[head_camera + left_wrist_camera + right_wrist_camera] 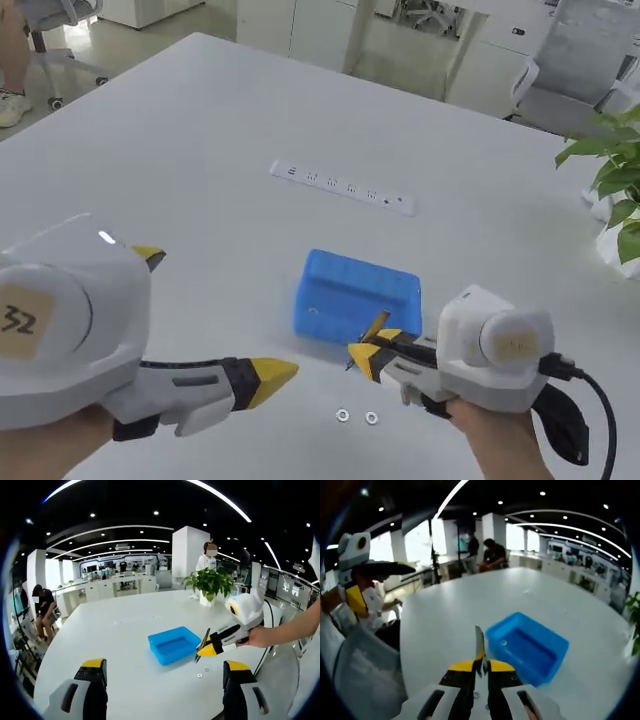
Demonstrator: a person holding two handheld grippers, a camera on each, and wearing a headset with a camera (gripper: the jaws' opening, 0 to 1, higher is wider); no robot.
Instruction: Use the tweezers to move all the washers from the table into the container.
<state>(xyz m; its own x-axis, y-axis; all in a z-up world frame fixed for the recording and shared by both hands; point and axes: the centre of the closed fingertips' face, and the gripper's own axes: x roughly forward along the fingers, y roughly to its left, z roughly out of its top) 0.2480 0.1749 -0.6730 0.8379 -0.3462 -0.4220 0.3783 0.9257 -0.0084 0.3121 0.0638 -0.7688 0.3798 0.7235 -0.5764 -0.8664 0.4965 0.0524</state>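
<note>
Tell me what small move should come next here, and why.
Probably lower the right gripper so the tweezers reach the nearer washer: it and a second washer lie on the table beside the blue container, just below the tweezers clamped in its jaws.

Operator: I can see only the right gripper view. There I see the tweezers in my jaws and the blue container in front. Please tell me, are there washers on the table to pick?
Observer: Yes. In the head view a washer and a second washer lie side by side on the table, on the person's side of the container.
Operator: How near are the tweezers to them?
Observer: In the left gripper view the tweezers point down with the tip close to both washers, touching neither, as far as I can tell.
Operator: And the left gripper?
Observer: The left gripper has its jaws wide apart, with nothing between them.
</note>
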